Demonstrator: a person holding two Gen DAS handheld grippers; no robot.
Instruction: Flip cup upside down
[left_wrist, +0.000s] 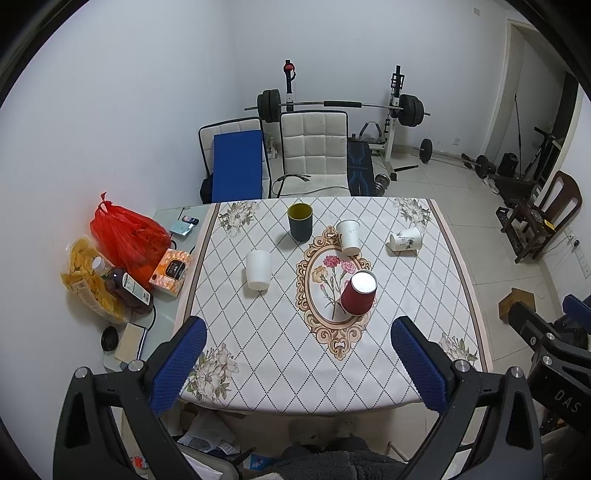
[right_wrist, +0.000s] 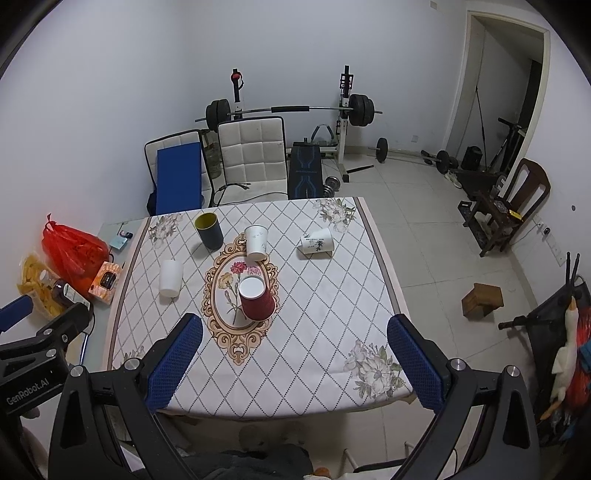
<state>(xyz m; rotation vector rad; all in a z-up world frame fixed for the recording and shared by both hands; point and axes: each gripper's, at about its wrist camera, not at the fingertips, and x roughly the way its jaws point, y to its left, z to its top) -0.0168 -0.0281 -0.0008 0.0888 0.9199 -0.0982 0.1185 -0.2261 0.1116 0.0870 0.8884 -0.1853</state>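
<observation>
Both my left hand-held gripper (left_wrist: 298, 367) and right hand-held gripper (right_wrist: 294, 363) hang spread and empty; red cup (left_wrist: 358, 292) already inverted on tabletop (left_wrist: 424, 295) medallion (dark cup (left_wrist: 300, 221) beyond stands upright, unflipped).

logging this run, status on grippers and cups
Left gripper open, empty. Right gripper open, empty. Dark cup upright, untouched; red cup upside down. Path clear.
</observation>
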